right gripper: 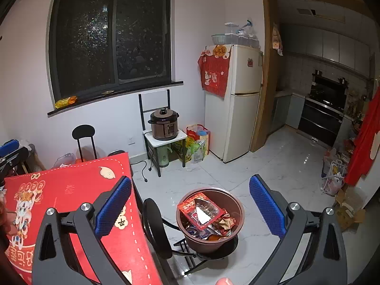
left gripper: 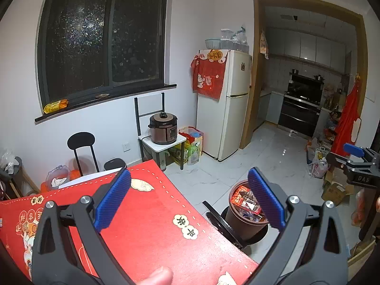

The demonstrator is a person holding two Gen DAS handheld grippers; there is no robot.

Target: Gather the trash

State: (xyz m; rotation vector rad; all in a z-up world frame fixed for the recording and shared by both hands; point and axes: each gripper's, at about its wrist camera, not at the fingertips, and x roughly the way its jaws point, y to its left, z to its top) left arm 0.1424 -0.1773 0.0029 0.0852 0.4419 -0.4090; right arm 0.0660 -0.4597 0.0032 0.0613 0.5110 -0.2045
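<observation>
Beside the red table mat, a brown bin stands on a black stool, upright, mouth facing the ceiling, its long axis vertical. It is heaped with wrappers; a red packet lies on top, tilted, its long side running from the near right to the far left of the rim. The left gripper and right gripper both stand spread wide with nothing between the blue pads. No loose trash shows on the mat.

Risk, as judged: the bin looks full, so anything added could slide off onto the tiled floor. A knock from either claw could tip the bin off its stool.
</observation>
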